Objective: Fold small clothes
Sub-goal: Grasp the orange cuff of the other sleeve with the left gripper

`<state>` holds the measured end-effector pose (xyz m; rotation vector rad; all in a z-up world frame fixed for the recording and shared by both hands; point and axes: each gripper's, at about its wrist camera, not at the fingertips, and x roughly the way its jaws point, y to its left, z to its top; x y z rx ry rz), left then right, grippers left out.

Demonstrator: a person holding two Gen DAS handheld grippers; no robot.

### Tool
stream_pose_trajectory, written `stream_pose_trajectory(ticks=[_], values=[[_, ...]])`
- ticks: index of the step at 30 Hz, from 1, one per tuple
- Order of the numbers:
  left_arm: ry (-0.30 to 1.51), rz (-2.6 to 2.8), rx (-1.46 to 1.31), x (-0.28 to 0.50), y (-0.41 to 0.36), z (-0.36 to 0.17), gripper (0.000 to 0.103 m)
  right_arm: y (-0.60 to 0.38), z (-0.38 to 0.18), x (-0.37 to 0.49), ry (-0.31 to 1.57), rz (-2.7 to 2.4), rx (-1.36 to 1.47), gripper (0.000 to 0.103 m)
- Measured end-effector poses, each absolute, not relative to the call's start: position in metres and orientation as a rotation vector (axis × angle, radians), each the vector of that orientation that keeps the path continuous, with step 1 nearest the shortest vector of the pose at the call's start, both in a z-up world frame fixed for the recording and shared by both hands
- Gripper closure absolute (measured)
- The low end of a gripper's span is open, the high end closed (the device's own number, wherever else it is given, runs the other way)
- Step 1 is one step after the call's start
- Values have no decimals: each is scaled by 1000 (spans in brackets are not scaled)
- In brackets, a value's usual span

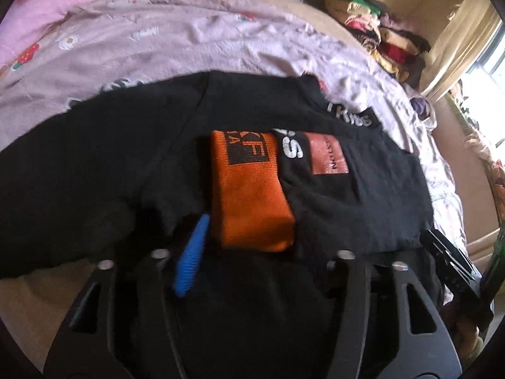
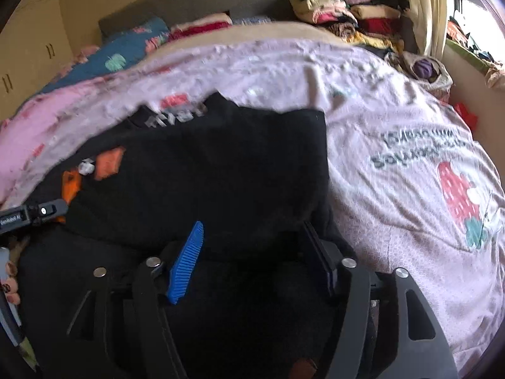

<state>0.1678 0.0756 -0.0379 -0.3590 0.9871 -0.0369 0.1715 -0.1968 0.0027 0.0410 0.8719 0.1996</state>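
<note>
Jaws first: both grippers look spread wide with black cloth bunched between the fingers. On each, only 1 blue pad is clearly visible, so I can't tell whether either is actually pinching.

Largest down:
- Bed (image 2: 394, 164): pink strawberry-print cover, carries everything.
- Garment (image 1: 110, 164): black, lies flat on the bed just ahead of both grippers. Long axis seems to run left-right across the left wrist view. Near hem runs under both sets of fingers.
- Clothes pile (image 1: 378, 31): folded stack at the far right edge of the bed, well apart.
- Orange cuff (image 1: 249, 189): lies on the garment, dead ahead of the left gripper (image 1: 252, 252), touching a red patch (image 1: 328, 154) side.
- Right gripper (image 2: 252, 252): sits at the garment's right end, bare cover just beside it on the right.

Key relation: cloth lies forward of both jaws, near edge at the fingers. Left is nearer the cuff; right is nearer the free side edge. Judgement: next move is lifting the near edge away from the person, both sides level, or it skews.
</note>
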Motion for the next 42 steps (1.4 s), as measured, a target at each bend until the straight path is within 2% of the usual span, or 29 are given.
stream_pose_trajectory(ticks=[1, 3, 4, 6, 9, 13, 23, 42], values=[[978, -27, -353, 163, 79, -34, 45, -195, 7, 169, 859, 211, 47, 36], [961, 8, -347, 153, 87, -25, 31, -187, 18, 163, 823, 239, 43, 31], [948, 18, -357, 147, 94, -21, 28, -180, 23, 158, 804, 260, 32, 26], [930, 59, -354, 136, 104, -15, 15, -169, 31, 152, 782, 283, 11, 19], [911, 116, -353, 122, 121, -10, 10, -150, 41, 141, 742, 311, -25, 11], [909, 168, -381, 104, 141, -10, 10, -124, 53, 130, 710, 352, -60, 7], [887, 267, -469, 67, 190, -13, 10, -55, 69, 109, 678, 458, -139, 6], [881, 425, -617, 12, 271, -36, 10, 51, 62, 83, 716, 613, -245, 6]])
